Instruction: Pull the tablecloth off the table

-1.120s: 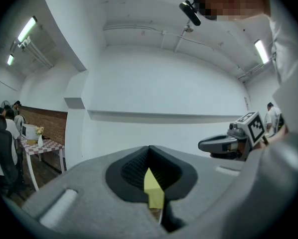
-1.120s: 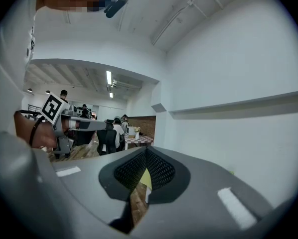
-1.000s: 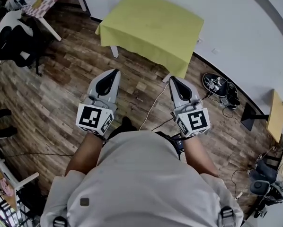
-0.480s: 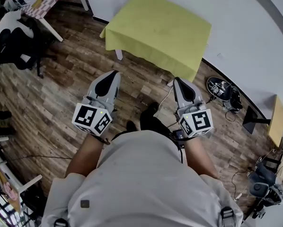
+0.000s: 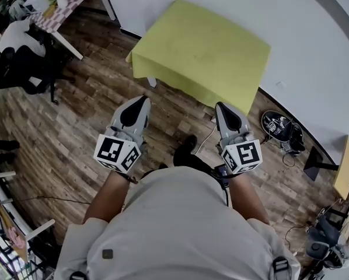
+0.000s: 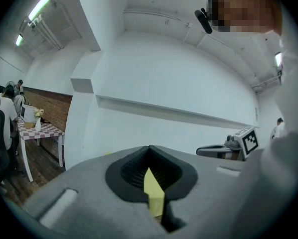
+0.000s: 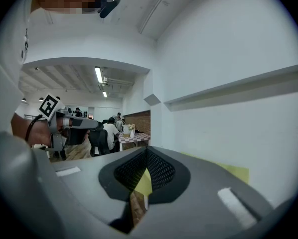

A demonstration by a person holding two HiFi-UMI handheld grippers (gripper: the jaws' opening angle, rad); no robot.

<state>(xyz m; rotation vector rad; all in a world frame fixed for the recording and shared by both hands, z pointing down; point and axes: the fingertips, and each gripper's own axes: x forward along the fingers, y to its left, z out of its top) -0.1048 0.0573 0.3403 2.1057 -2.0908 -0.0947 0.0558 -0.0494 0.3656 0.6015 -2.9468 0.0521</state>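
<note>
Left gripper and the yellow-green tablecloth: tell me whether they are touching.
Apart. The head view shows a strip of wood floor between the tip of the shut left gripper and the hanging edge of the tablecloth.

front: floor (image 5: 87, 115) open up to table (image 5: 153, 81) — wall (image 5: 314, 34) behind | far left: chair (image 5: 23, 69)

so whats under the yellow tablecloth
Only a white table leg shows below the tablecloth hem. The tabletop and anything else beneath are covered and cannot be seen.
</note>
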